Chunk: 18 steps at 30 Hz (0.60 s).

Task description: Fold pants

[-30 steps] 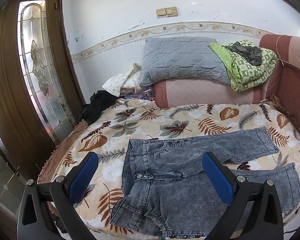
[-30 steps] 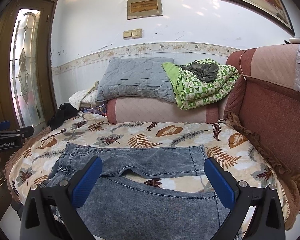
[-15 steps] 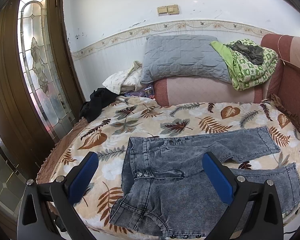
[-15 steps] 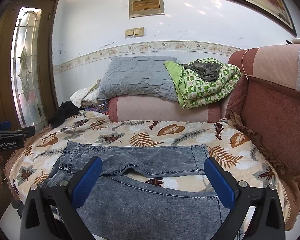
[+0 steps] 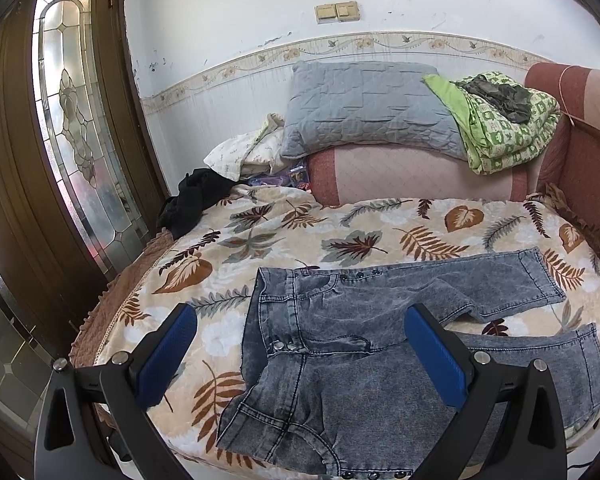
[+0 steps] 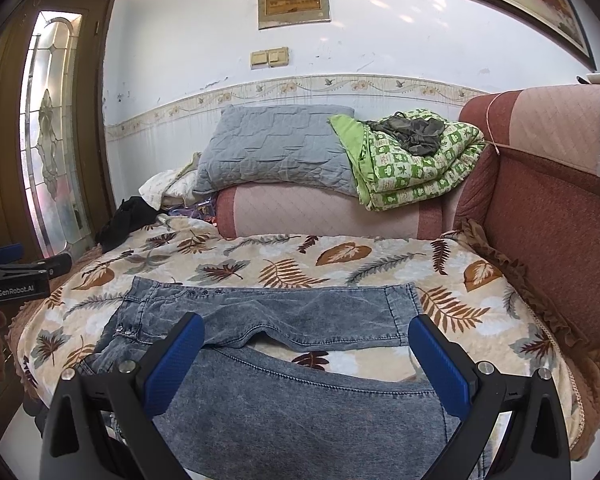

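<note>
Left wrist: pants (image 5: 364, 344) spread flat on leaf-print bed (image 5: 340, 236), waistband beneath and between fingers of left hand-held gripper (image 5: 300, 356), spread wide, empty; slightly closer than before. Right wrist: right hand-held gripper (image 6: 306, 360) released above near trouser leg; barely shifted.

Leaf-print bed (image 5: 380, 220) under unfolded pants (image 5: 340, 344)

1. Left gripper (image 5: 300, 352): black frame, silver screws, ribbed blue fingers (image 5: 166, 360).
2. Right gripper (image 6: 306, 360): same black frame, blue fingers (image 6: 440, 368).
3. White "GenRobot.AI" lettering, left edge of right view.
</note>
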Available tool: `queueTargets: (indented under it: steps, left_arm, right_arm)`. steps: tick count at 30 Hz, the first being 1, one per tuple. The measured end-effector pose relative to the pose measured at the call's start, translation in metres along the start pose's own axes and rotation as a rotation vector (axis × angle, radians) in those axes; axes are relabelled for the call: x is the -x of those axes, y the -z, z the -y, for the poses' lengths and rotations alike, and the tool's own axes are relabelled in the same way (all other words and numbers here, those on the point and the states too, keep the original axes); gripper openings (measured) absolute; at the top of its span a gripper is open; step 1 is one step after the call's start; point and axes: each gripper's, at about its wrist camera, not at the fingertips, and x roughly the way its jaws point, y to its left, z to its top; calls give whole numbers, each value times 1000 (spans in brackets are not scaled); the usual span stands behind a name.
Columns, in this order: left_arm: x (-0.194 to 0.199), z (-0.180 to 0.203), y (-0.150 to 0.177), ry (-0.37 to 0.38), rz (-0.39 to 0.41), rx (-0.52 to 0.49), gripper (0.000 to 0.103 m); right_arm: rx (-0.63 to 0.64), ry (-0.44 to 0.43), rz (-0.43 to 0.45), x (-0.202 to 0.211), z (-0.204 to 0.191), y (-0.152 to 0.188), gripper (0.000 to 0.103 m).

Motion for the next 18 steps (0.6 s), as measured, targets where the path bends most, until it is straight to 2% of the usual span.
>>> queueTargets:
  steps: [18]
  left_arm:
    - [-48, -1, 7, -12, -78, -4, 103]
  right_arm:
    - [-44, 14, -83, -42, 12, 6, 103]
